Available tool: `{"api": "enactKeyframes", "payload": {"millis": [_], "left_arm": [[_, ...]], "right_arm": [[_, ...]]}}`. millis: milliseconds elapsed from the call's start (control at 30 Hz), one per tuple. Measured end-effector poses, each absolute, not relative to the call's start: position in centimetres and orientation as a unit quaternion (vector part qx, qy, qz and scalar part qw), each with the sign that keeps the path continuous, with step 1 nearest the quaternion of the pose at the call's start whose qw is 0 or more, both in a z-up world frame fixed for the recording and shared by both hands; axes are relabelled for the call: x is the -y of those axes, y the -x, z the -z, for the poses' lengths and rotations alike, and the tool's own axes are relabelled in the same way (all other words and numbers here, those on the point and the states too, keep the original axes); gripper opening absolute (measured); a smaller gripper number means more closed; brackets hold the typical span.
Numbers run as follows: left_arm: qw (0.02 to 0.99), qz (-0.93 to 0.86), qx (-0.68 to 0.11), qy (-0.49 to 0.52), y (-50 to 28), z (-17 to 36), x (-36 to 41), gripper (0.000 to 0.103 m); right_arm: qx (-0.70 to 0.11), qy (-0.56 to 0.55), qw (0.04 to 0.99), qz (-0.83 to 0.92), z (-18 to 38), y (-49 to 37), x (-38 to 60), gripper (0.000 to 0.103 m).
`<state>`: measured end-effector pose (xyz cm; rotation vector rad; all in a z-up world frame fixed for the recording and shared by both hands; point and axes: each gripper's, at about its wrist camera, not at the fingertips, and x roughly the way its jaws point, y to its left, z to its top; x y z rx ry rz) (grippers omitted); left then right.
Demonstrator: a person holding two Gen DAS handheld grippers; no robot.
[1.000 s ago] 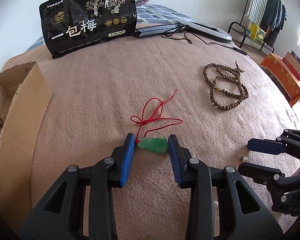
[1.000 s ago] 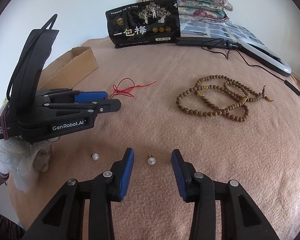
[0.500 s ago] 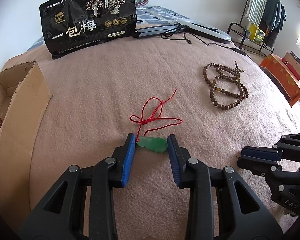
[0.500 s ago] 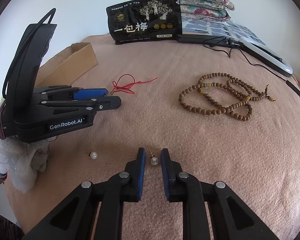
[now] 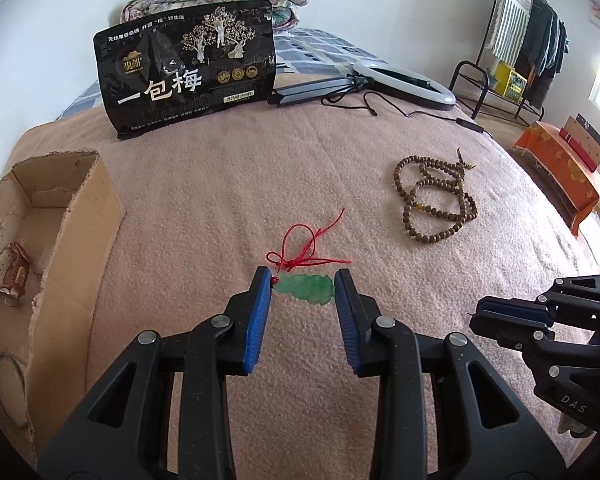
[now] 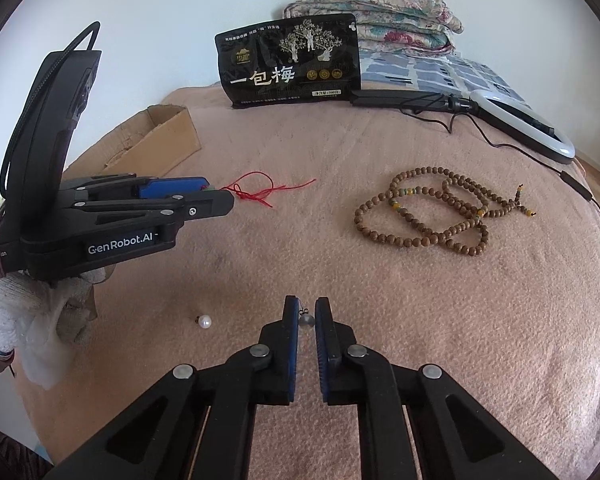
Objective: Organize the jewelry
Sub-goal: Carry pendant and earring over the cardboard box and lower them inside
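Observation:
A green jade pendant [image 5: 306, 289] on a red cord [image 5: 304, 245] lies on the pink blanket. My left gripper [image 5: 303, 286] stands around it, blue pads touching or nearly touching each end. My right gripper [image 6: 307, 312] is shut on a pearl earring [image 6: 306, 320] at the blanket's near side. A second pearl earring [image 6: 205, 322] lies to its left. A wooden bead necklace [image 6: 432, 210] lies coiled at the right; it also shows in the left wrist view [image 5: 436, 200]. The left gripper [image 6: 216, 196] also shows in the right wrist view.
An open cardboard box [image 5: 76, 216] stands at the left, with a brown strap item [image 5: 10, 276] inside. A black snack bag [image 5: 188, 68] stands at the back. A ring light [image 6: 528, 124] with a cable lies at the back right. Folded quilts [image 6: 380, 12] lie behind.
My right gripper has closed from wide open onto the pearl earring. My left gripper's jaws have narrowed onto the jade pendant.

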<state>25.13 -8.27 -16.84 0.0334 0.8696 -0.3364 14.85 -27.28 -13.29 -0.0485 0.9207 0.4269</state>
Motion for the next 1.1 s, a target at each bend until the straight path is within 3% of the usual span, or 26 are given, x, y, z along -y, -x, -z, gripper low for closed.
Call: {"api": "enactKeyframes", "payload": {"millis": [1100], "left_arm": [[0.939, 0.135, -0.316, 0.020, -16.8, 4.0, 1.4, 0.032]], "right_arm": [[-0.368, 0.011, 0.904, -0.216, 1.5, -11.8, 24.9, 0.006]]}}
